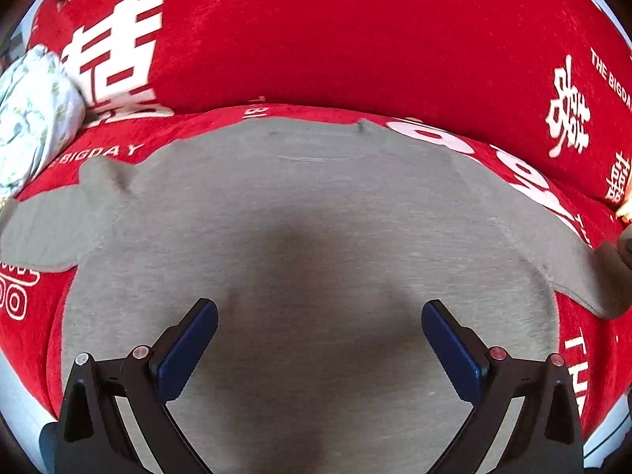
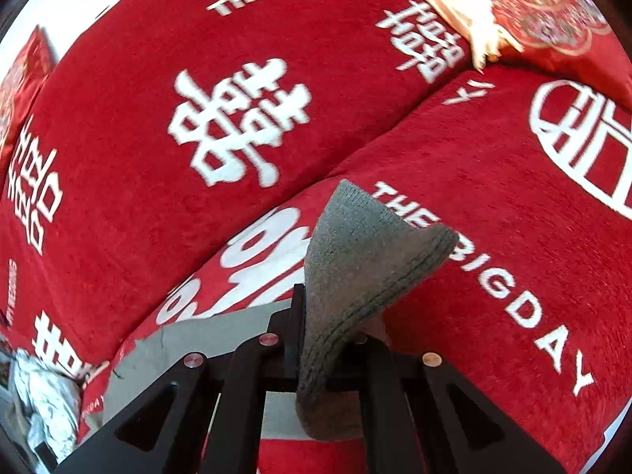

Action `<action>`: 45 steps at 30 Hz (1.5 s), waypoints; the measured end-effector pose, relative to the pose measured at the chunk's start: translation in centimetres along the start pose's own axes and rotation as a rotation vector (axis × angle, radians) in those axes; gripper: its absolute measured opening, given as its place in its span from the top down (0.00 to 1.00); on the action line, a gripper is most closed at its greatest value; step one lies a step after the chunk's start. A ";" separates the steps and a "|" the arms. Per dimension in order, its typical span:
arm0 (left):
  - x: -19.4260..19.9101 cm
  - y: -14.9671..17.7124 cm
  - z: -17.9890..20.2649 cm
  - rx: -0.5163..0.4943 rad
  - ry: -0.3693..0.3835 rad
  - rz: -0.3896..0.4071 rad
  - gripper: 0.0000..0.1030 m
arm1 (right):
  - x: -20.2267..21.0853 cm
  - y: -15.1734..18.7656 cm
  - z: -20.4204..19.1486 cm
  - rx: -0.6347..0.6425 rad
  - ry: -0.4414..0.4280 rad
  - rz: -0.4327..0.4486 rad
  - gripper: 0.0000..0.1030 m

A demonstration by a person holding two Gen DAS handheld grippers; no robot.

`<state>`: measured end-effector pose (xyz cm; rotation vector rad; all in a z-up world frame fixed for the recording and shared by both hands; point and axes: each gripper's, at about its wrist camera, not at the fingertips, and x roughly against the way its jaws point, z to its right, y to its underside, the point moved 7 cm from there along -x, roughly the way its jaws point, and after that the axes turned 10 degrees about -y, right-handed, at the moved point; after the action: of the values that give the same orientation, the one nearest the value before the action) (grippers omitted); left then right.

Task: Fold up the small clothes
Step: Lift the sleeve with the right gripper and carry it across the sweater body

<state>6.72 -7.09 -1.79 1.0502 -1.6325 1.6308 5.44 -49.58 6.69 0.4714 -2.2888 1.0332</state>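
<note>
A small grey long-sleeved top [image 1: 316,205] lies flat on the red sofa seat, its body under my left gripper [image 1: 320,339]. That gripper hovers over the garment with its blue pads [image 1: 189,351] wide apart and nothing between them. The left sleeve [image 1: 51,225] spreads out to the side. The ribbed cuff of the right sleeve [image 2: 363,252] is lifted off the seat, pinched in my right gripper [image 2: 312,339], which is shut on it. The cuff end fans out above the jaws. At the far right edge of the left wrist view the raised sleeve end [image 1: 608,276] shows.
The sofa cover [image 2: 197,79] is red with white characters and lettering, its backrest [image 1: 335,31] rising behind the top. A pale patterned bundle of cloth [image 1: 31,118] sits at the left end of the seat. A fringed red cushion [image 2: 533,12] lies at the right.
</note>
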 end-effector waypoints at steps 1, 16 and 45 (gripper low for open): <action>-0.1 0.1 -0.6 0.006 0.002 0.000 0.00 | 0.0 0.1 -0.9 0.014 0.001 -0.001 0.94; -1.8 1.1 -8.3 0.075 0.017 -0.011 0.00 | -1.5 3.5 -13.1 0.168 -0.008 -0.062 0.94; -1.8 -0.4 -12.8 -0.006 0.032 0.095 0.00 | -7.2 12.6 -28.3 0.391 -0.030 -0.176 0.94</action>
<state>6.47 5.81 -2.29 0.9515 -1.6879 1.6938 14.56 -19.28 10.14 0.8333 -2.0263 1.3935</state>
